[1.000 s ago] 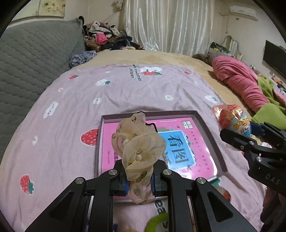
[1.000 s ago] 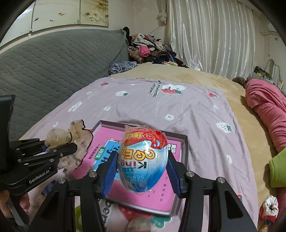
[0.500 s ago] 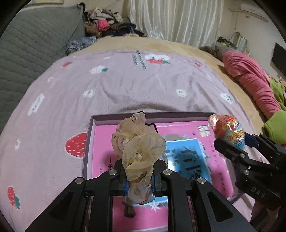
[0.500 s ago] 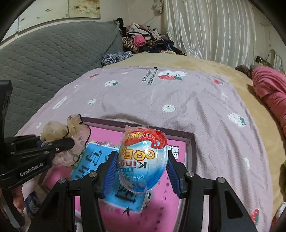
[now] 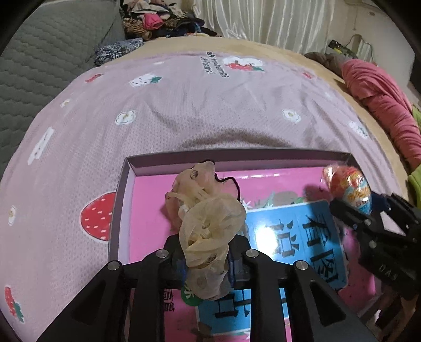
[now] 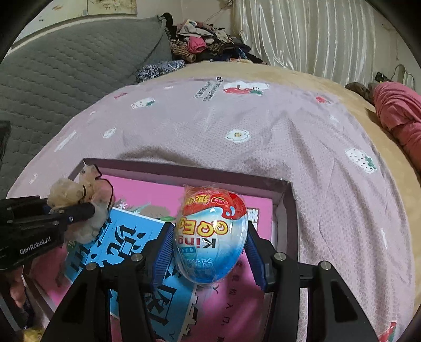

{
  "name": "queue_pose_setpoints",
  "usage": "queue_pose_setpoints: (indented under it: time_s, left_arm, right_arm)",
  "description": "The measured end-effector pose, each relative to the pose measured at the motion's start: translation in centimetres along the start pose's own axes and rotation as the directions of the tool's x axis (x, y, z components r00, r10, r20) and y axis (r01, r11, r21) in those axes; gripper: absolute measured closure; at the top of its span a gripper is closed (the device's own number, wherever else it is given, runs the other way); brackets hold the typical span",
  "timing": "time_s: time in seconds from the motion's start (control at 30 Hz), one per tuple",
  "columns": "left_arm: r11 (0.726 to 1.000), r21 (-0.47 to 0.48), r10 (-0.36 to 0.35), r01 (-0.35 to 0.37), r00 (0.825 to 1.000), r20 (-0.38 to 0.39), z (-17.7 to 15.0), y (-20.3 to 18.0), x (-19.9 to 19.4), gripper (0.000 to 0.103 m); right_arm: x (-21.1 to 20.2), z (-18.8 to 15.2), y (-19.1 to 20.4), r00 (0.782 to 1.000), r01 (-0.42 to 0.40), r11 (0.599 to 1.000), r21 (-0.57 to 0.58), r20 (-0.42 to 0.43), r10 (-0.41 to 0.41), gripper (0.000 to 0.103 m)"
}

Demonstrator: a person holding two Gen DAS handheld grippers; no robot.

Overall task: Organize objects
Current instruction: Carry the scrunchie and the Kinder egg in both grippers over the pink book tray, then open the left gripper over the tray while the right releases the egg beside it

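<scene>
A shallow purple-walled box (image 5: pixel 236 155) with a pink and blue printed floor lies on the bed. My left gripper (image 5: pixel 206 265) hangs low over its left half. Its jaws are opening, and a beige sheer scrunchie (image 5: pixel 210 223) still stands between the pads, leaning forward toward the floor. My right gripper (image 6: pixel 210 252) is shut on a foil-wrapped surprise egg (image 6: pixel 210 236), red on top and blue below, over the box's right half near the far right corner. In the right wrist view, the left gripper (image 6: pixel 79 210) with the scrunchie (image 6: pixel 76 192) is at the left, inside the box (image 6: pixel 184 171).
A lilac strawberry-print sheet (image 5: pixel 210 105) covers the bed around the box. A grey quilted headboard (image 6: pixel 65 65) rises at the left, with a pile of clothes (image 5: pixel 158 21) behind it. A bunched pink blanket (image 5: pixel 381 105) lies at the right edge.
Both grippers have come down and forward over the box, which now fills more of each view. The left jaws have parted a little and the scrunchie has sagged forward.
</scene>
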State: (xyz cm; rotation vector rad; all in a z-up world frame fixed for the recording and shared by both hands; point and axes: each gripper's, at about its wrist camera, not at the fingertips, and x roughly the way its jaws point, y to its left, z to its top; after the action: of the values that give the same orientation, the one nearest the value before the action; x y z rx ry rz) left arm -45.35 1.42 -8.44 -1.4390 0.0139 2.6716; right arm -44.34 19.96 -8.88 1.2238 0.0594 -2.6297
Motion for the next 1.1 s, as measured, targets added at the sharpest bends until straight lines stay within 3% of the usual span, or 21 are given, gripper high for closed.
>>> queue_pose_setpoints:
  time_s: [0.13, 0.3, 0.47, 0.63, 0.77, 0.97, 1.1]
  left_arm:
    - [1.0, -0.007, 0.006, -0.006, 1.0, -0.01, -0.1, 0.1, 0.2, 0.072]
    - [1.0, -0.012, -0.006, 0.006, 1.0, -0.01, -0.1, 0.2, -0.1, 0.048]
    - [1.0, -0.005, 0.011, -0.011, 1.0, -0.003, 0.0, 0.1, -0.6, 0.035]
    - [1.0, 0.002, 0.007, -0.007, 1.0, -0.002, 0.0, 0.0, -1.2, 0.03]
    - [1.0, -0.011, 0.025, -0.024, 0.999, 0.026, 0.2, 0.4, -2.2, 0.026]
    - [0.998, -0.01, 0.064, -0.063, 0.996, 0.064, -0.1, 0.7, -4.4, 0.023]
    - [0.998, -0.024, 0.055, -0.053, 0.996, 0.072, -1.0, 1.0, -6.2, 0.023]
  right_arm:
    - [-0.3, 0.0, 0.0, 1.0, 0.0, 1.0, -0.004, 0.006, 0.0, 0.05]
    - [-0.9, 0.1, 0.2, 1.0, 0.002, 1.0, -0.009, 0.012, -0.002, 0.05]
    - [-0.8, 0.2, 0.3, 1.0, 0.006, 1.0, -0.014, 0.002, -0.006, 0.044]
    - [-1.0, 0.3, 0.5, 1.0, 0.018, 1.0, -0.017, 0.007, -0.018, 0.042]
    - [-2.2, 0.4, 0.6, 0.999, 0.012, 1.0, -0.014, 0.041, -0.012, 0.031]
    - [-4.2, 0.5, 0.9, 0.997, 0.005, 1.0, -0.011, 0.077, -0.004, 0.03]
    - [-6.2, 0.2, 1.7, 0.995, 0.014, 1.0, -0.024, 0.103, -0.011, 0.027]
